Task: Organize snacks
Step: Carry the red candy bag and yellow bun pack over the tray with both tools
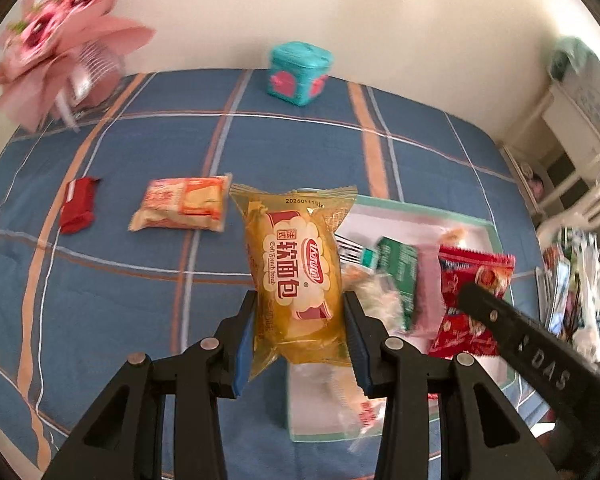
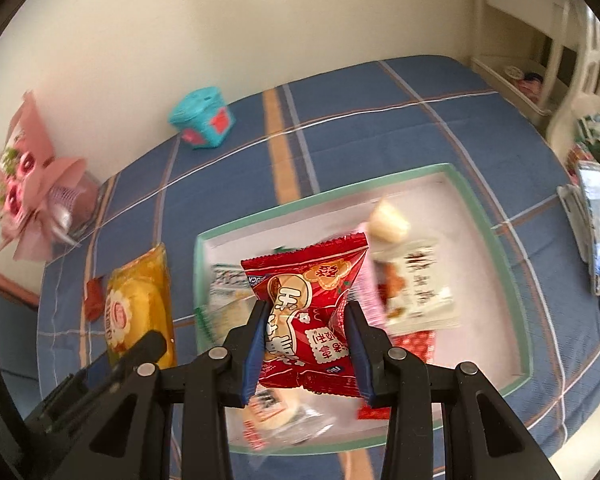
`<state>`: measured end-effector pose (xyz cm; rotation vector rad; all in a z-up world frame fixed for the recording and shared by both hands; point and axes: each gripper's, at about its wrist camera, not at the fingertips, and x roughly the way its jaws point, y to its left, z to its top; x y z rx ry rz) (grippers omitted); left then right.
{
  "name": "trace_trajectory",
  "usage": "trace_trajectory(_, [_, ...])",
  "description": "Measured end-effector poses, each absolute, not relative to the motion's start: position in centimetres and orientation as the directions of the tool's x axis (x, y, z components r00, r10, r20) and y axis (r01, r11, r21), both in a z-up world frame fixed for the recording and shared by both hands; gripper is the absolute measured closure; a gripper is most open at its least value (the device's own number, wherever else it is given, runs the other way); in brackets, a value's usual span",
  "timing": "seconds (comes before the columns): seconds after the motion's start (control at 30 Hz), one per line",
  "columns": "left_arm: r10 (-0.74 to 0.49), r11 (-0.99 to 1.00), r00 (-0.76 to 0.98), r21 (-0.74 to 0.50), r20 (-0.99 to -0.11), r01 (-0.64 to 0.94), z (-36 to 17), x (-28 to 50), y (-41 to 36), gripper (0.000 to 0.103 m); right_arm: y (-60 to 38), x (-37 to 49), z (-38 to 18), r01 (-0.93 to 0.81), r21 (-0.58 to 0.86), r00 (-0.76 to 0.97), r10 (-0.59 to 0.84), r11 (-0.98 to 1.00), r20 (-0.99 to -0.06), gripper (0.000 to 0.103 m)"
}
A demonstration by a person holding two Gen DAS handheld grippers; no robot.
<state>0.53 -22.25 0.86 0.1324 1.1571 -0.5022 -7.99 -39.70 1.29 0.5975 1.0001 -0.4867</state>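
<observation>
Left wrist view: my left fingers (image 1: 300,312) gripped one yellow bread pack (image 1: 296,276).
Right fingers (image 2: 305,328): clamped one red snack packet (image 2: 311,312).
Bed: I counted two loose snacks (image 1: 180,208).
Tray (image 2: 519,280): several mixed packets.

Pink bouquet (image 1: 56,44), teal box (image 1: 298,73), phone (image 2: 597,236)

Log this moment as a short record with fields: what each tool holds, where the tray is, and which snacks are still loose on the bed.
left tool: shut on yellow bread packet
right tool: shut on red snack packet
tray: on the blue plaid bedspread, several snacks inside
loose on bedspread: orange packet, small red packet
by the wall: teal box, pink bouquet
</observation>
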Motion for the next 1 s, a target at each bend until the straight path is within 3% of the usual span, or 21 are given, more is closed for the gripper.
trace_trajectory(0.4, [-0.333, 0.821, 0.279, -0.132, -0.901, 0.555, 0.4, -1.1, -28.0, 0.061, -45.5, -11.2, 0.8, 0.719, 0.248, 0.451, -0.165, 0.649, -0.877, 0.062])
trace_trajectory(1.0, [-0.336, 0.809, 0.275, -0.127, -0.901, 0.574, -2.7, 0.5, -32.5, 0.061, -51.0, -9.5, -1.3, 0.732, 0.182, 0.457, -0.276, 0.656, -0.845, 0.062])
